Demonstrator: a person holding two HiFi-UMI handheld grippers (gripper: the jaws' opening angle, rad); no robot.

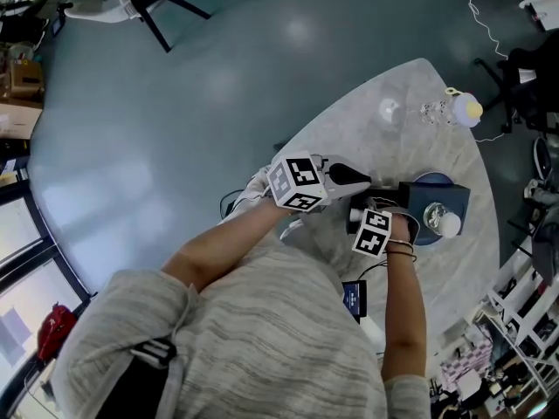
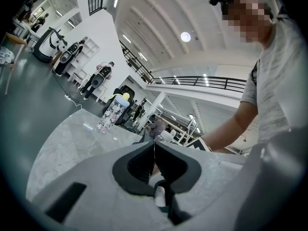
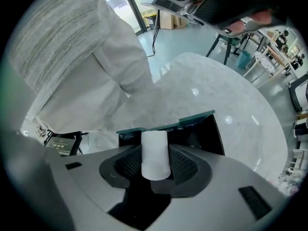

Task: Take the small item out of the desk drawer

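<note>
A small white cylinder (image 3: 155,163) stands between the fingers of my right gripper (image 3: 155,150), which points steeply down over the open drawer (image 3: 192,118), teal-edged and dark inside. The pads sit close on both sides of the cylinder, and the jaws stand wide. In the head view the right gripper (image 1: 381,225) hangs in front of the dark drawer unit (image 1: 454,201). My left gripper (image 1: 365,182) is held level beside that unit, and its jaws (image 2: 154,146) are shut tip to tip with nothing visible between them.
The drawer unit stands on a grey marble table (image 1: 367,120). A patterned bottle with a yellow cap (image 1: 454,109) stands at the far end. A white ball-like object (image 1: 447,223) rests on the unit. A small screen device (image 1: 355,297) hangs below the near table edge.
</note>
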